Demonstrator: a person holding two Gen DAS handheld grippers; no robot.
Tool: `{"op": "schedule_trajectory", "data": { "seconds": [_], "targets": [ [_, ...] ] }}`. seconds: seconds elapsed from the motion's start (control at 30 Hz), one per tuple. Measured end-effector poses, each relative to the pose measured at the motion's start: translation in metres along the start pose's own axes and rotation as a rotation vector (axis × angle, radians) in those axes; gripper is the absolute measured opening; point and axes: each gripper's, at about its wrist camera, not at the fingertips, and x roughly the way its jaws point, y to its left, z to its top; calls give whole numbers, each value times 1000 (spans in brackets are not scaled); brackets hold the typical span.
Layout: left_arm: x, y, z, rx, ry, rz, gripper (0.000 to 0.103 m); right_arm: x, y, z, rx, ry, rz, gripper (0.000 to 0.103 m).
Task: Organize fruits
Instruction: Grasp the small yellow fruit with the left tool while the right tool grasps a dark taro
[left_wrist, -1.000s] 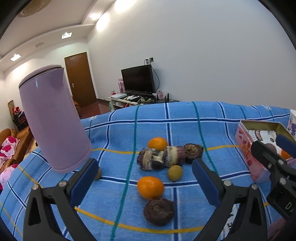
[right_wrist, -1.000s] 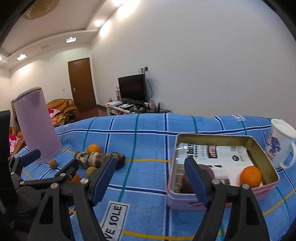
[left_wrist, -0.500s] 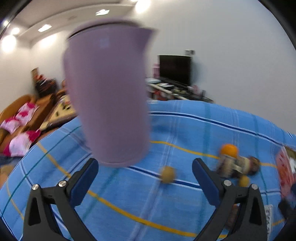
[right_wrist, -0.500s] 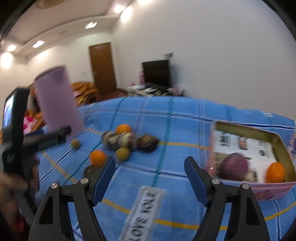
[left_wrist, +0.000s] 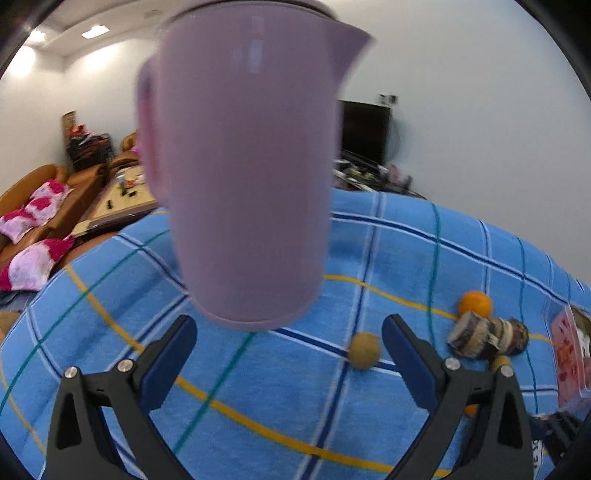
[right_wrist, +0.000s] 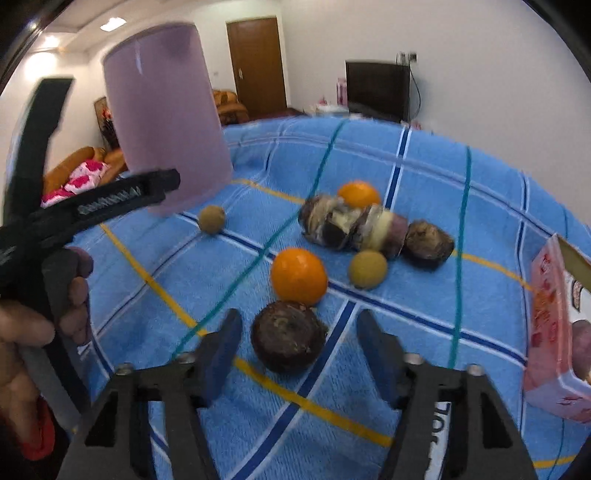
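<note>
Right tongs (right_wrist: 295, 350) closing around dark round fruit (right_wrist: 288, 341), pads not touching yet; centre before pinching. Left tongs (left_wrist: 288, 354) spread, empty.

We stood in a home living room: beside the television (right_wrist: 377, 89) were a wooden door (right_wrist: 257, 64) and a cushioned sofa (left_wrist: 35, 206).
</note>
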Motion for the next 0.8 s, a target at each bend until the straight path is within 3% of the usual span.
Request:
{"op": "schedule_trajectory", "data": {
  "seconds": [0.2,0.37,0.43,0.6,0.73,0.8],
  "targets": [
    [10,-26,-4,91,37,-19,101,1,2,-3,-15,26,19,43],
    [22,-30,-4,79,97,-84,89,-14,-16,-14,39,9,31,42],
    [31,-32,-3,75,135,-106,75,-20,-27,-17,85,-13,44,42],
    [55,-34,-4,56,228,-134,55,-28,-46,-18,161,-52,65,42],
    [54,-36,-3,57,216,-134,30,-33,-45,-20,160,-73,56,42],
    [53,-35,-3,47,212,-158,28,-40,-44,-22,156,-93,51,42]
  ]
}}
